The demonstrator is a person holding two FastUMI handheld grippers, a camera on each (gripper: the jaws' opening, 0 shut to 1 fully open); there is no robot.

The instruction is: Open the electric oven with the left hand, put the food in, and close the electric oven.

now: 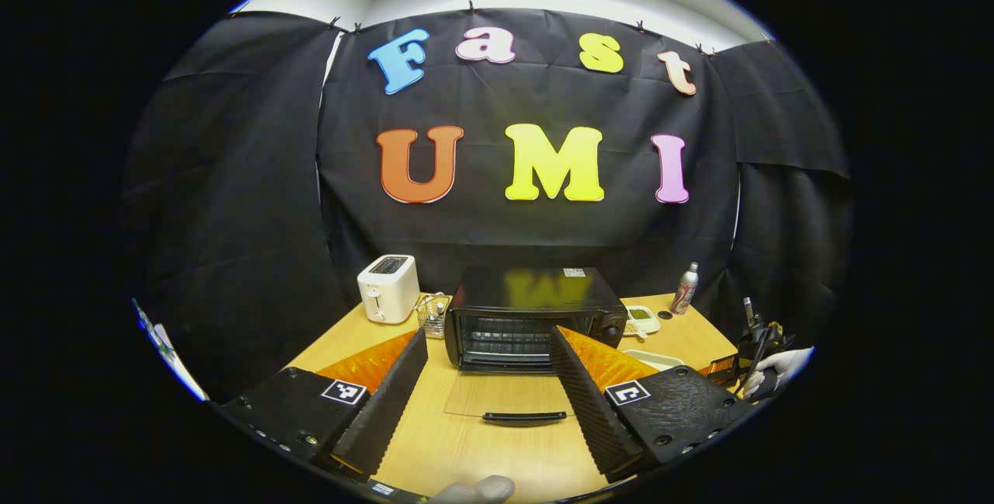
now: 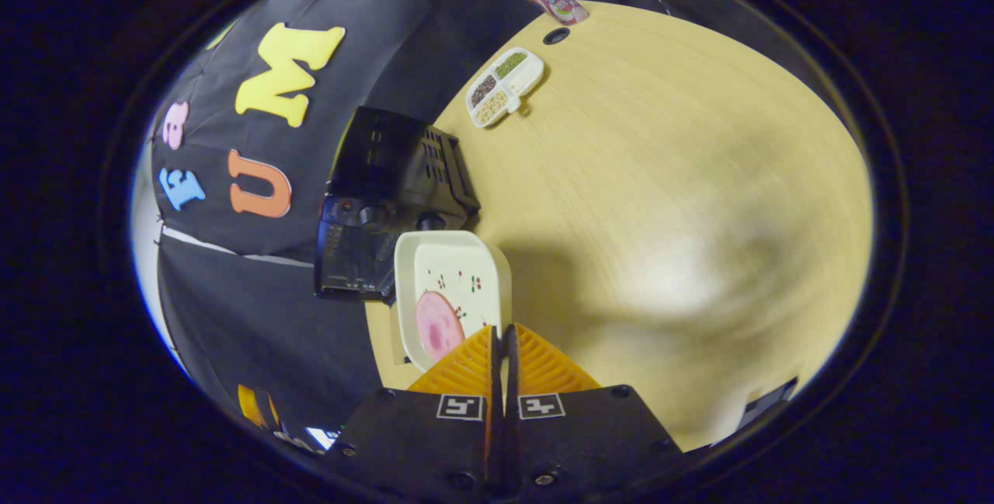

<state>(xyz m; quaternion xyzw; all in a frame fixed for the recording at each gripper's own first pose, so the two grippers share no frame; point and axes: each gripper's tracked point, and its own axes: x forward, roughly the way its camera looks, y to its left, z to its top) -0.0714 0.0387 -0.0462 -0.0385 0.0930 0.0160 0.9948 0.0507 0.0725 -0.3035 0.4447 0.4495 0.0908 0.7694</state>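
- Table [image 1: 466, 450]: light wood top; I see bare board in front of the oven, between my left fingers, and in the right gripper view a broad bare stretch to the right of the oven.
- Electric oven [image 1: 536, 318]: black, at the back of the table against the booth wall; its glass door [image 1: 509, 403] lies folded down flat toward me, dark handle at the near edge, cavity with rack exposed.
- Left hand-held gripper [image 1: 485, 387]: fingers spread wide, nothing between them, touching nothing; it hovers over the lowered door, apart from it.
- Right hand-held gripper [image 2: 501, 337]: fingers pressed together on the near rim of a white dish [image 2: 454, 286]; the dish is held off the table beside the oven's control end.
- Food [image 2: 439, 325]: one pink round slice lying in the dish, near the gripped rim.
- Toaster [image 1: 388, 288]: white, left of the oven, with a small wire holder [image 1: 433, 316] between the two.
- Divided snack tray [image 2: 505, 86]: right of the oven toward the back edge, well apart from the dish.
- Bottle [image 1: 685, 289]: upright at the far right corner.
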